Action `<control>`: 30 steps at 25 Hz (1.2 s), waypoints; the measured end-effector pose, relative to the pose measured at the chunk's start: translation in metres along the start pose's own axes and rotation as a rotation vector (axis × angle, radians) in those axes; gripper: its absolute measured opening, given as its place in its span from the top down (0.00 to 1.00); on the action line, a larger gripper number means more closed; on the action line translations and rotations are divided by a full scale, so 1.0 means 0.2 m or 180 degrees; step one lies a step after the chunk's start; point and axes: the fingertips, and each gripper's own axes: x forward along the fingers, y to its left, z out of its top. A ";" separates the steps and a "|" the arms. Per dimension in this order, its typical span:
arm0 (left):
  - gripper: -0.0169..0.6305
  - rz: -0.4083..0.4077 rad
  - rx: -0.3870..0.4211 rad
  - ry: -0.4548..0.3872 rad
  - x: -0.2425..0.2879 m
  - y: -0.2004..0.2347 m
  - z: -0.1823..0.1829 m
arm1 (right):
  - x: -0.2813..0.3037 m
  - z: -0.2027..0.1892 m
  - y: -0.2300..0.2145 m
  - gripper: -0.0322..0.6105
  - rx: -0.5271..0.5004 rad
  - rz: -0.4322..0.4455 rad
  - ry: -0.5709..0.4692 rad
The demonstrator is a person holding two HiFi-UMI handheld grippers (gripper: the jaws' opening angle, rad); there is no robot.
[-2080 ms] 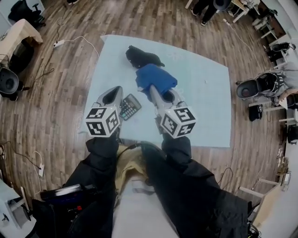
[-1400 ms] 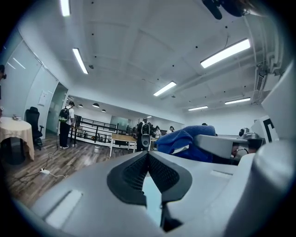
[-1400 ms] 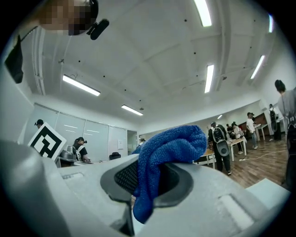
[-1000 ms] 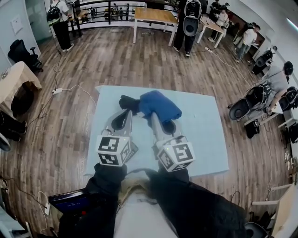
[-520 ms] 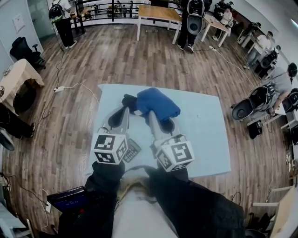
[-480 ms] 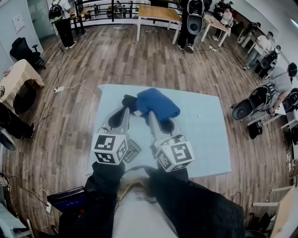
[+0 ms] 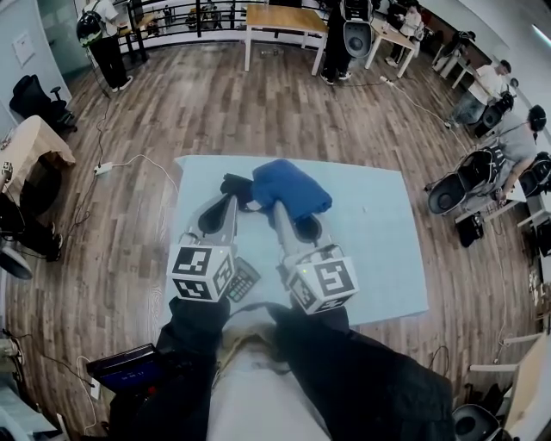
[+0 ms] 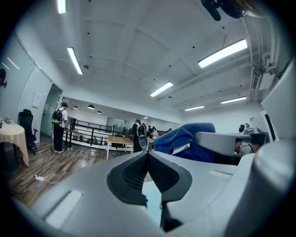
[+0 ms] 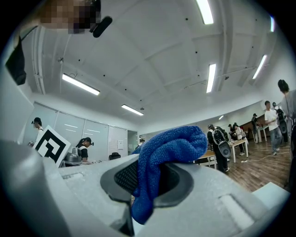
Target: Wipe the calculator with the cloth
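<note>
In the head view my right gripper (image 7: 278, 209) is shut on a blue cloth (image 7: 291, 189), held up above the light blue mat (image 7: 379, 224). The right gripper view has the cloth (image 9: 173, 141) draped between and over the jaws of that gripper (image 9: 147, 172). My left gripper (image 7: 232, 201) is beside it on the left, shut with nothing in it; its tips (image 8: 148, 153) meet. The dark calculator (image 7: 244, 278) lies on the mat below, between the two marker cubes and partly hidden by the left one. Both grippers tilt upward, toward the ceiling.
A black bundle (image 7: 235, 186) lies on the mat just behind the left gripper's tip. Wooden floor surrounds the mat, with a cable (image 7: 129, 164) at the left. Tables, chairs and standing people fill the far side (image 7: 284, 21) and right side of the room.
Since 2.1 s ago both grippers have risen and tilted up with the cloth. The calculator now shows lower, under the left cube. Over the last half second almost nothing moved.
</note>
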 end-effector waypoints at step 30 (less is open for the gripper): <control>0.97 -0.0110 -0.0016 0.0076 0.08 -0.01 -0.05 | 0.03 -0.04 -0.04 0.86 0.0030 -0.0077 0.0020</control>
